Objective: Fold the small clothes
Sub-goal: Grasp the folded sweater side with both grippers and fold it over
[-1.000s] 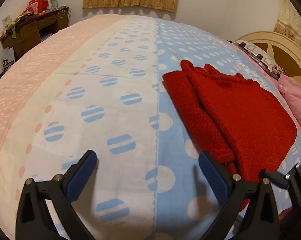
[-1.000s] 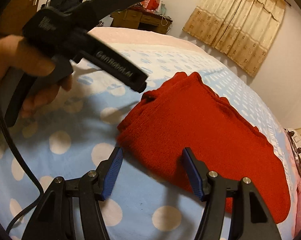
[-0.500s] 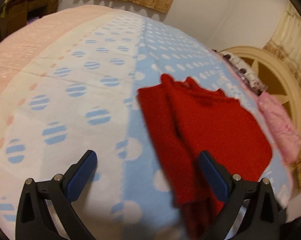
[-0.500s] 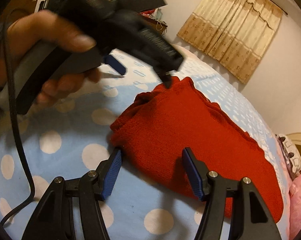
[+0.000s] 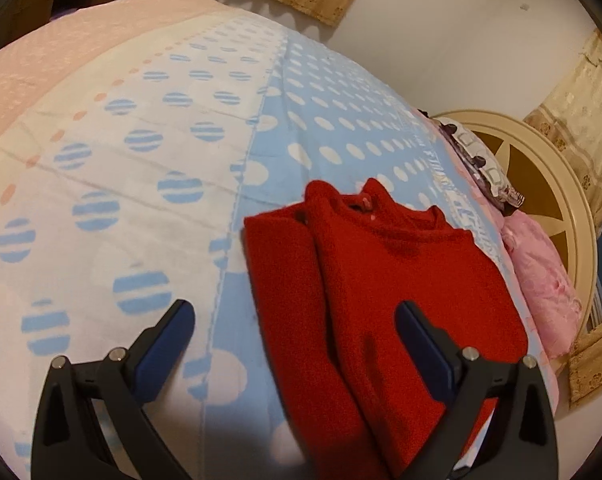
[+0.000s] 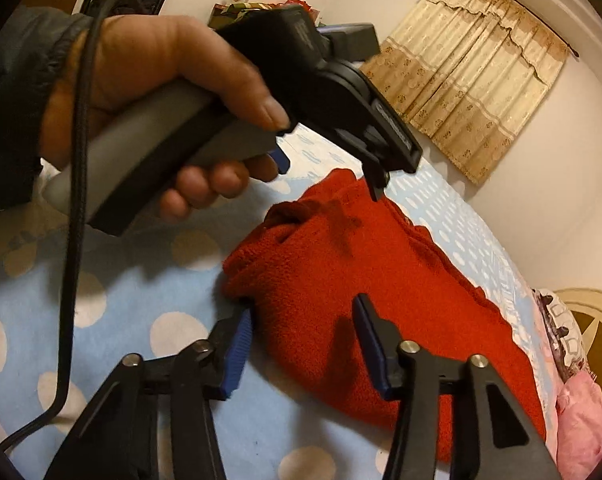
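Observation:
A red knit sweater point(image 5: 381, 280) lies folded on the bed, its collar toward the far side. It also shows in the right wrist view point(image 6: 361, 288). My left gripper point(image 5: 293, 344) is open and empty, hovering above the sweater's near left part. My right gripper point(image 6: 301, 344) is open and empty, its jaws either side of the sweater's near corner, low over the bed. The left gripper's body, held in a hand point(image 6: 149, 92), hangs above the sweater in the right wrist view.
The bed has a blue, white and pink dotted cover point(image 5: 141, 140). A pink garment point(image 5: 541, 280) and a patterned pillow point(image 5: 477, 160) lie by the cream headboard point(image 5: 561, 208). Curtains point(image 6: 473, 80) hang on the far wall. A cable point(image 6: 77, 240) trails from the hand.
My left gripper has risen and swung right over the sweater. My right gripper has moved in closer to the sweater's near corner. Both stay open.

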A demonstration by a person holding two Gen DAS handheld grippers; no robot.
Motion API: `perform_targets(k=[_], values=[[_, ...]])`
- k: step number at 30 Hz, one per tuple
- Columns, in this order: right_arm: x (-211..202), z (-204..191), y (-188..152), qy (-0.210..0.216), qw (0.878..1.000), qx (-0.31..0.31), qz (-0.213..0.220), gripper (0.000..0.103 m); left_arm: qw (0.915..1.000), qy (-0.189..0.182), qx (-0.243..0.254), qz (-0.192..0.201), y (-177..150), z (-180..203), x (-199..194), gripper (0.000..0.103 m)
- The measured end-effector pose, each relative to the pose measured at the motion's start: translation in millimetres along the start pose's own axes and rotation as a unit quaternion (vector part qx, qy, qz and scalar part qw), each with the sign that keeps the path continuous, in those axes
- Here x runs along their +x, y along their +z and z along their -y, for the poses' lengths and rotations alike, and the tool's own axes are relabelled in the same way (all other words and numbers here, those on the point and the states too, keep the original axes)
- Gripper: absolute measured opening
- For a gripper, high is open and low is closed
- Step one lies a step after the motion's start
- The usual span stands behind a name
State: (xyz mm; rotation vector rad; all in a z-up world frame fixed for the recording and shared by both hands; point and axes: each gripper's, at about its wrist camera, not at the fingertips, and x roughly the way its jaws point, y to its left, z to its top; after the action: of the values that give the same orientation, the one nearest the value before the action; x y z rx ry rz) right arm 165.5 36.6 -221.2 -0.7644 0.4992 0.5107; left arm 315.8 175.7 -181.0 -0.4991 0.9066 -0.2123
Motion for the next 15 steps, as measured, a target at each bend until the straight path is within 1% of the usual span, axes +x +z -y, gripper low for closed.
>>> perform_targets(k=[1, 2, 3, 4, 5, 6, 7, 8, 9, 10, 11, 12, 15], values=[[-0.3, -0.1, 1.1, 0.002, 1.000, 0.001, 0.001, 0.035, 1.0000, 0.001, 0.002, 0.000, 1.0, -0.4, 1.1, 0.101], [-0.1, 0.9, 1.4, 0.002, 1.000, 0.003, 0.002, 0.033, 1.0000, 0.001, 0.005, -0.001, 2.1, -0.3, 2.3, 0.101], [-0.1, 1.7, 1.3, 0.003, 1.000, 0.005, 0.003, 0.028, 1.0000, 0.001, 0.007, -0.001, 3.2, -0.4, 3.3, 0.100], [-0.5, 1.5, 0.7, 0.005, 1.000, 0.007, 0.002, 0.025, 1.0000, 0.001, 0.009, -0.001, 4.1, -1.0, 3.9, 0.096], [-0.7, 2.7, 0.2, 0.006, 1.000, 0.009, 0.003, 0.024, 0.9999, 0.004, 0.012, -0.002, 4.8, -1.2, 4.5, 0.093], [-1.0, 3.9, 0.1, 0.008, 1.000, 0.012, 0.003, 0.023, 0.9998, 0.007, 0.016, -0.002, 5.5, -1.7, 5.1, 0.083], [-1.5, 5.2, 0.1, 0.010, 1.000, 0.014, 0.004, 0.022, 0.9998, 0.006, 0.018, -0.003, 6.7, -2.4, 5.8, 0.070], [-1.8, 6.1, 0.1, 0.011, 1.000, 0.016, 0.004, 0.022, 0.9999, 0.002, 0.016, -0.002, 7.8, -4.2, 6.2, 0.061], [-2.2, 6.2, 0.2, 0.012, 1.000, 0.018, 0.003, 0.020, 0.9998, -0.011, 0.011, -0.009, 8.9, -6.4, 8.2, 0.036], [-2.7, 7.9, 0.1, 0.015, 1.000, 0.021, 0.003, 0.019, 0.9994, -0.029, 0.000, -0.020, 9.3, -9.3, 11.5, 0.021], [-3.6, 9.4, 0.0, 0.017, 1.000, 0.025, 0.003, 0.019, 0.9990, -0.038, -0.011, -0.019, 10.1, -11.2, 11.8, 0.020], [-4.1, 12.1, 0.0, 0.021, 0.999, 0.032, 0.004, 0.018, 0.9987, -0.043, -0.022, -0.015, 10.5, -13.3, 11.1, 0.015], [-7.3, 22.1, -0.7, 0.034, 0.998, 0.054, 0.006, 0.015, 0.9976, -0.058, -0.037, -0.010, 10.6, -14.2, 9.5, 0.012]])
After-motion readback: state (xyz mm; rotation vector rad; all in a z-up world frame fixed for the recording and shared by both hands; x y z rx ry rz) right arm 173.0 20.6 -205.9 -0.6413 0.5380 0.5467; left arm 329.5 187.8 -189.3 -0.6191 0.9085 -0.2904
